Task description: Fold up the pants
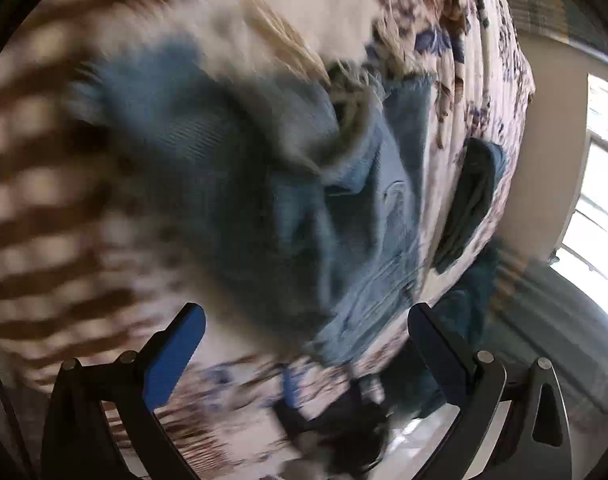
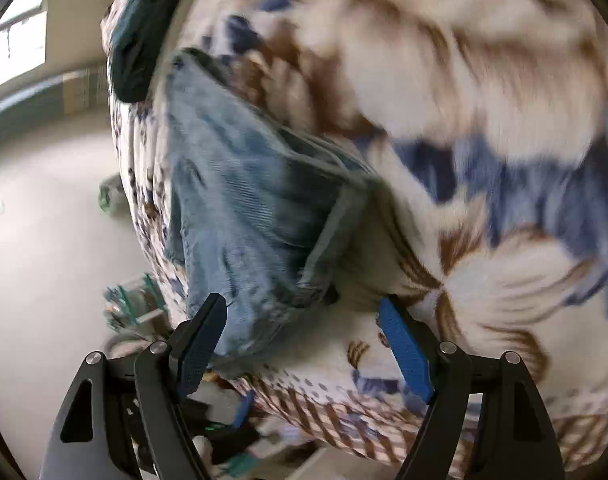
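**Denim heaped on a flowered blanket, both grippers wide and empty**

Fleece in cream, brown and blue covers the whole bed: the floral blanket (image 1: 444,20) is the biggest thing in either view and lies under everything else. On it sit the pants (image 1: 264,184), pale blue jeans bunched into a thick, creased heap with a frayed hem or waist edge showing toward the far side. A darker teal garment (image 1: 472,196) lies apart from them, near the bed's edge.

The left gripper (image 1: 304,340) hangs just above the near end of the denim, its jaws spread wide and holding nothing. The right gripper (image 2: 304,328) is likewise spread, one finger over the denim's lower corner, the other over the blanket beside a seamed edge.

Both views are smeared by motion, so layers are hard to separate. My worry: a closing pinch here could catch the fleece along with the denim, or take only the top layer of the heap, and the fold would drag crooked.
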